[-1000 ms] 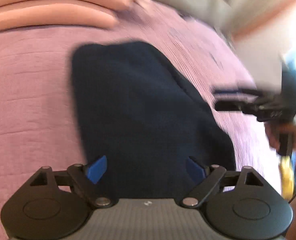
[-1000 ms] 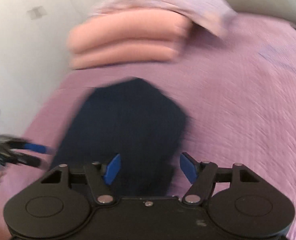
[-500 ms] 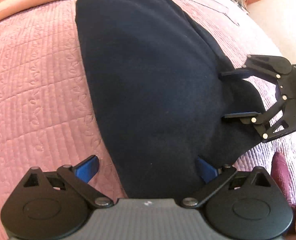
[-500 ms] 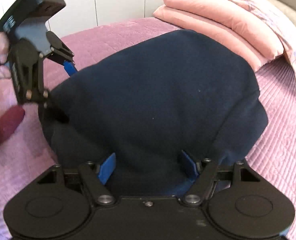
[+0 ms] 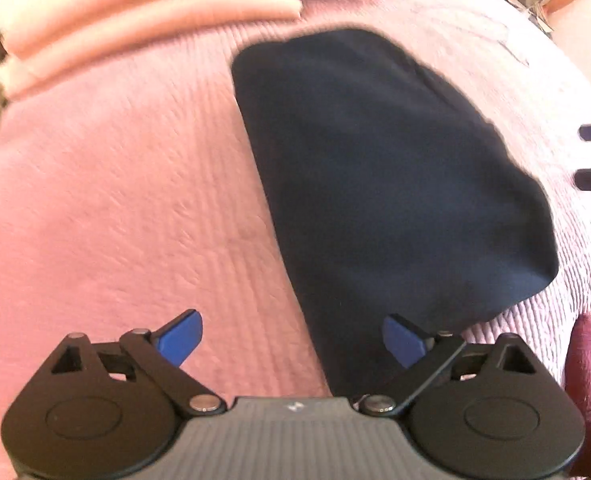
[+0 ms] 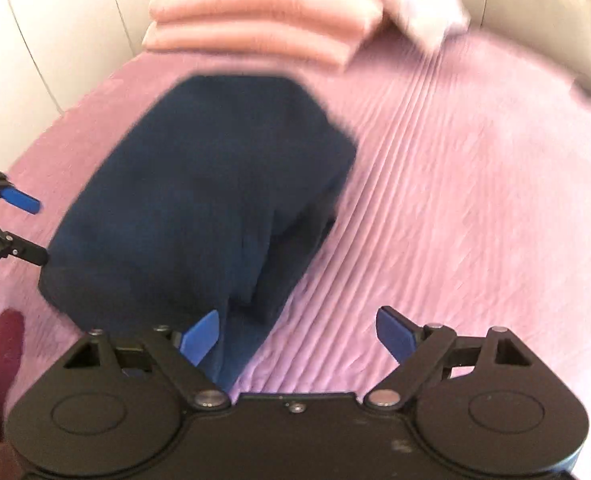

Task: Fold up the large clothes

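A plain dark navy folded fleece garment (image 5: pixel 379 184) lies on a pink quilted bedspread (image 5: pixel 127 208) stitched in fine ribbed lines. Salmon-pink stacked pillows (image 6: pixel 255 24) sit behind. Both black claws carry bright blue pads (image 6: pixel 201 336).

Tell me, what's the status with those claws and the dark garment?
Left claw open, empty. Right claw opening, nothing pinched. Navy garment folded on pink bedspread. Nothing in the way.

A pink quilted bedspread (image 5: pixel 115 208) with stacked peach pillows (image 6: pixel 255 24), pale wall (image 6: pixel 55 40) behind.
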The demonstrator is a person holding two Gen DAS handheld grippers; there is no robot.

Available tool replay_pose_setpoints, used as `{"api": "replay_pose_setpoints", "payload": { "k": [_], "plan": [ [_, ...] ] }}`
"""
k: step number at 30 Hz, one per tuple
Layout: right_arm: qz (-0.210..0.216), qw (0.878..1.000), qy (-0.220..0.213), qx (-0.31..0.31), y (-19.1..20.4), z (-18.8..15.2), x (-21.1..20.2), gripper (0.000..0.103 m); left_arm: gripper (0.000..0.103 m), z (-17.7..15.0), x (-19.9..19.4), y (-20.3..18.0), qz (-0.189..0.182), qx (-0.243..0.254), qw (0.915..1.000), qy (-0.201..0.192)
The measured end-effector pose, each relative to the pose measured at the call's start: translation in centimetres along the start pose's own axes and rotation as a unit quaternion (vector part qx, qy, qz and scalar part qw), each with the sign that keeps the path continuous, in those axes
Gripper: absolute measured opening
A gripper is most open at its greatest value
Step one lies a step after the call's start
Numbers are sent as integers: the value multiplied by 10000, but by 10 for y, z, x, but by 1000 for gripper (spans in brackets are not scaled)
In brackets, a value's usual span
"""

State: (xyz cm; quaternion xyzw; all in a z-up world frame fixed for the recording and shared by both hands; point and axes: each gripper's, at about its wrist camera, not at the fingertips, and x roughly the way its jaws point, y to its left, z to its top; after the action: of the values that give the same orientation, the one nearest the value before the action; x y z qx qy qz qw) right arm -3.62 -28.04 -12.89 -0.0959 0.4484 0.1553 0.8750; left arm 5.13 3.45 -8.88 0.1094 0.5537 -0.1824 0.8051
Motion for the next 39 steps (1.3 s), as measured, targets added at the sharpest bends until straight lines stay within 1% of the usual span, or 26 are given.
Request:
{"api": "replay_pose_setpoints", "payload": {
  "k": [2,3,5,7,8,9,10,11,13,15,18,21,22,31,39],
  "plan": [
    [5,9995,-166,-258,21,14,-29,102,99,7,-27,-4,157,-200,9992,-293],
    [-3,9993,-225,-282,25,18,-41,102,101,11,-38,-8,285,-259,9983,-443],
    [-42,9992,-373,-166,40,25,-55,102,103,15,-58,-18,606,-398,9949,-700],
    [-27,9983,-573,116,48,25,-56,102,103,15,-68,-27,785,-525,9923,-803],
    [135,9971,-691,285,49,22,-60,102,103,13,-73,-31,818,-569,9912,-870],
    [377,9964,-658,391,50,24,-58,102,103,16,-74,-35,833,-568,9908,-903],
    [610,9955,-542,482,47,22,-56,102,103,15,-75,-39,853,-542,9909,-891],
    [685,9949,-433,608,47,20,-56,102,103,13,-74,-40,869,-521,9911,-866],
    [515,9955,-207,766,54,18,-52,102,103,10,-73,-46,878,-557,9913,-811],
    [492,9960,-33,745,60,14,-54,102,103,8,-71,-50,858,-564,9918,-759],
    [413,9967,-41,692,63,14,-55,102,103,5,-70,-53,809,-524,9930,-679],
    [362,9973,-95,630,60,16,-59,102,103,5,-67,-54,863,-516,9924,-710],
    [367,9974,-105,619,61,13,-63,102,103,5,-67,-53,873,-520,9922,-716],
    [492,9972,-13,564,64,15,-50,102,103,6,-62,-52,813,-477,9936,-621],
    [490,9973,24,542,65,16,-48,102,103,5,-61,-51,774,-456,9943,-571]
  ]
}}
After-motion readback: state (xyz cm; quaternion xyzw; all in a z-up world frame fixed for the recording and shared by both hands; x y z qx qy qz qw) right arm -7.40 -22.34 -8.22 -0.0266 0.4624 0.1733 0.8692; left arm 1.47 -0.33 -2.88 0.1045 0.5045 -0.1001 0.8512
